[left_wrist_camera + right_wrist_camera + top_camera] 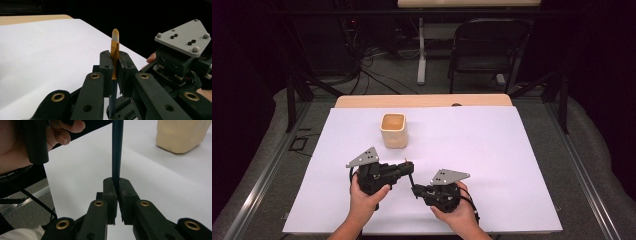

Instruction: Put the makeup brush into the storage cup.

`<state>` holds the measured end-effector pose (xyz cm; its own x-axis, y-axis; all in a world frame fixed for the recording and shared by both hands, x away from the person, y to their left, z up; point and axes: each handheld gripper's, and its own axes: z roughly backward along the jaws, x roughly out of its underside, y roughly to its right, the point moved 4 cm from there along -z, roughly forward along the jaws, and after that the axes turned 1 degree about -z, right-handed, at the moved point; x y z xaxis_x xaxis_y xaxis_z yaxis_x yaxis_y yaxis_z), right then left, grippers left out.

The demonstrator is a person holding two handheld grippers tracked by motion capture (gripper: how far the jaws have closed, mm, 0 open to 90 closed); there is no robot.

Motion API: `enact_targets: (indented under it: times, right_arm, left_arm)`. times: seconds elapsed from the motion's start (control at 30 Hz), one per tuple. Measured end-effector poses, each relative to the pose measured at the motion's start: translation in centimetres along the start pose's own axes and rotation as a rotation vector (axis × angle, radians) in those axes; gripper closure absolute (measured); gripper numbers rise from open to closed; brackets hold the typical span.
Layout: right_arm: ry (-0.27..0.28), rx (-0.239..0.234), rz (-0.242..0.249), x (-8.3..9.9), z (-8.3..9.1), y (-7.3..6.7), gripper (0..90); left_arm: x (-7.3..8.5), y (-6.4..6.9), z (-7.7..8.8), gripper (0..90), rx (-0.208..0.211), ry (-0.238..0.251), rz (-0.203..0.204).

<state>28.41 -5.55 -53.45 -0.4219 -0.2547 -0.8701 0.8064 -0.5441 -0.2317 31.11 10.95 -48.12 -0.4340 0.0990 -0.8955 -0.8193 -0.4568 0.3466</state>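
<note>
A pencil with a dark shaft, a gold ferrule and a white eraser tip is held by both grippers at once. My left gripper is shut on it at the gold ferrule, and the eraser end sticks out past the pads. My right gripper is shut on the dark shaft farther along. In the high view the left gripper and right gripper meet near the table's front middle, with the pencil between them.
A cream square cup stands open and upright on the white sheet, behind the grippers. It appears in the right gripper view as the cup at the upper right. A black chair stands beyond the table.
</note>
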Motion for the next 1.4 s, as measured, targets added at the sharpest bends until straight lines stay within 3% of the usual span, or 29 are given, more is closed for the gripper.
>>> enact_targets:
  times: [0.53, 0.83, 1.4]
  right_arm:
    - [0.014, -0.002, -0.012, 0.0, -0.1, 0.0, 83.3]
    - [0.021, -0.01, -0.016, 0.0, 0.0, 0.1, 75.2]
    - [0.054, 0.037, -0.034, 0.2, 0.0, 1.0, 53.9]
  left_arm:
    - [0.0, -0.1, 0.1, 83.6, -0.004, 0.004, 0.007]
    - [-0.1, -0.4, 0.5, 83.6, -0.016, 0.015, 0.007]
    - [-0.3, -0.9, 0.9, 83.6, -0.044, 0.027, 0.006]
